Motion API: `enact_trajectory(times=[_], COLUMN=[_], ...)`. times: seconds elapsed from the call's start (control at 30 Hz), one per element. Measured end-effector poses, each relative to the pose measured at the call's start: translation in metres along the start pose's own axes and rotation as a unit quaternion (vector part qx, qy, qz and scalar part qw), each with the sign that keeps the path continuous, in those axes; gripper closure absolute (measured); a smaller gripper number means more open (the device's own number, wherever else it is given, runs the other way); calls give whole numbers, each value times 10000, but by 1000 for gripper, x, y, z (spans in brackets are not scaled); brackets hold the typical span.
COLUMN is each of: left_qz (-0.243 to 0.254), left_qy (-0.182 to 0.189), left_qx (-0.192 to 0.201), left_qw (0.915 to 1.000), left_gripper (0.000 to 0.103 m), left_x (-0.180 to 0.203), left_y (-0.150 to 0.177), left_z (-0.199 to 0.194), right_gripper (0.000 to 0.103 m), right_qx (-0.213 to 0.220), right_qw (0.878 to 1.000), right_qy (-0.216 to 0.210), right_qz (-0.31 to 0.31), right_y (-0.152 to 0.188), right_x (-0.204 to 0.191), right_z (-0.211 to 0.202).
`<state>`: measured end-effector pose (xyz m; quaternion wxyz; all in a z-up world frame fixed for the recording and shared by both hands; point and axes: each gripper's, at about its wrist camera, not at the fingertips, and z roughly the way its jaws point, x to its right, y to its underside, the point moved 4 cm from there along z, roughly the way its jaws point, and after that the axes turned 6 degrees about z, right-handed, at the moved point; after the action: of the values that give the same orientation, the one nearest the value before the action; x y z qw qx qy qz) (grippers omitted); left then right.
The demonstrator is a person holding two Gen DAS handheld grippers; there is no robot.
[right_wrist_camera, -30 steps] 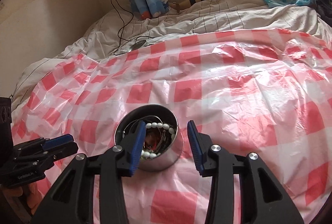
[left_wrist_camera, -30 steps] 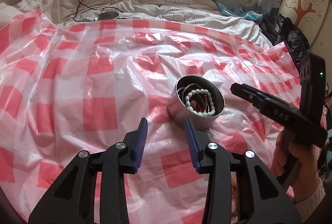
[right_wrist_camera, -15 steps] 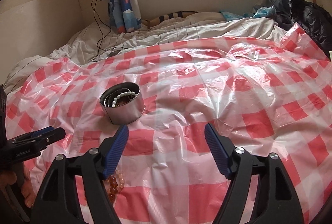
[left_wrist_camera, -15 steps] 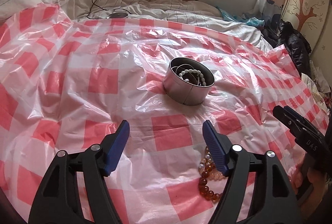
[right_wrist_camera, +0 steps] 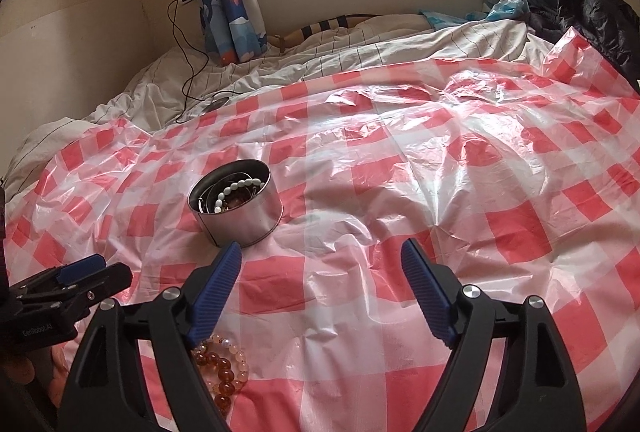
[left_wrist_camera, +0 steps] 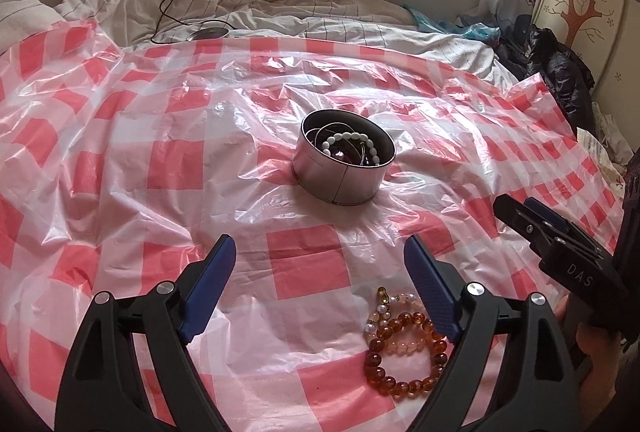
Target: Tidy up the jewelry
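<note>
A round metal tin (left_wrist_camera: pixel 343 167) stands on the red-and-white checked plastic sheet (left_wrist_camera: pixel 120 159). It holds a white bead bracelet (left_wrist_camera: pixel 352 145) and thin bangles. It also shows in the right wrist view (right_wrist_camera: pixel 236 205). An amber bead bracelet (left_wrist_camera: pixel 404 352) with a pale bead strand lies on the sheet near me, partly under my left gripper's right finger; it shows in the right wrist view (right_wrist_camera: pixel 224 364) too. My left gripper (left_wrist_camera: pixel 320 288) is open and empty, pulled back from the tin. My right gripper (right_wrist_camera: pixel 322 292) is open and empty, to the tin's right.
The sheet covers a bed with rumpled white bedding (right_wrist_camera: pixel 360 47) behind it. A black cable and round charger (left_wrist_camera: pixel 208 31) lie at the back left. Dark clothing (right_wrist_camera: pixel 592 15) is piled at the right. A wall and window are beyond.
Both grippers have drawn back from the tin and opened wide. The amber bracelet has come into view near the front.
</note>
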<state>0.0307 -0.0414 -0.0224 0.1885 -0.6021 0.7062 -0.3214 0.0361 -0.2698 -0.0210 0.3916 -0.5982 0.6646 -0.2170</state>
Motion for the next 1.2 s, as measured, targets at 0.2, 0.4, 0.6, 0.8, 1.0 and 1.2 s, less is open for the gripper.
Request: enact_trajectory(times=[0.2, 0.4, 0.6, 0.8, 1.0, 1.2], left_qz=[105, 139, 141, 171, 184, 207], left_qy=[48, 66, 93, 106, 123, 134], left_qx=[-57, -108, -149, -218, -267, -307], left_qw=[9999, 9998, 9997, 9996, 9994, 9992], left_gripper=[21, 21, 21, 21, 20, 20], left_x=[6, 9, 10, 12, 14, 16], left_y=[0, 1, 2, 4, 5, 5], left_z=[5, 7, 8, 11, 13, 15], right_gripper=[24, 24, 24, 24, 24, 24], right_qx=[-28, -45, -89, -119, -122, -131], right_qw=[10000, 9999, 9999, 9999, 9999, 9999], right_qy=[-26, -19, 33, 56, 58, 56], right_qz=[79, 96, 84, 63, 67, 75], right_y=[-2, -2, 0, 2, 2, 3], right_x=[1, 3, 4, 3, 2, 3], right_z=[1, 2, 5, 7, 8, 9])
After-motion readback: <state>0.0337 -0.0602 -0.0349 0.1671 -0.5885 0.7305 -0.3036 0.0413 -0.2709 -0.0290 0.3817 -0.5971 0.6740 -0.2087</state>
